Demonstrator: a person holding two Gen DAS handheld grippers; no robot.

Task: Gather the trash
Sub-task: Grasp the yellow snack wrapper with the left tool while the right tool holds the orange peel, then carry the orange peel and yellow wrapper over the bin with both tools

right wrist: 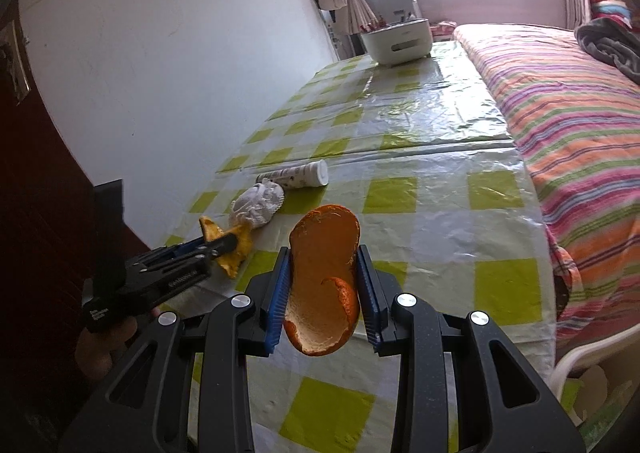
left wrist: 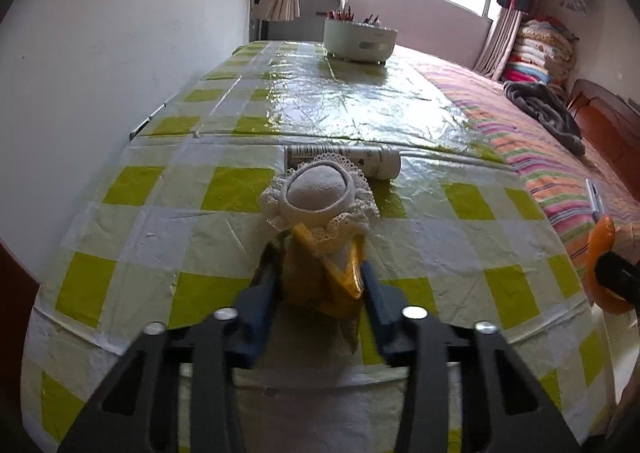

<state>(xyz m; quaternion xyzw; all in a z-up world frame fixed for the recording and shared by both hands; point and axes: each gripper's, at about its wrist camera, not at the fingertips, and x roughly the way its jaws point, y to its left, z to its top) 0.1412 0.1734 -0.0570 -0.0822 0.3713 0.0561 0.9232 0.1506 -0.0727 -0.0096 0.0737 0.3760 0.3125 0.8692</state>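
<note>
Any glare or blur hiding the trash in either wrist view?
Left wrist: window glare sheens the far tablecloth; banana peel sharp, partly behind the lace foam net. Right wrist: orange peel crisp, window blown out, edges bent by fisheye.

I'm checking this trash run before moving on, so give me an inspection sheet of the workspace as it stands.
Surface: table under a glossy green-and-white checked plastic cover, creased.
Job's things: orange peel between the right gripper's fingers; banana peel between the left gripper's fingers.
Clutter: white lace-trimmed cloth bundle touching the banana peel; white tube lying on its side behind it; white tub of pens at the far end.
Grippers: left gripper shut on the banana peel; right gripper shut on the orange peel.
Cables: nothing seen.
Surroundings: white wall on one side, striped bed on the other, hanging clothes by the window.
</note>
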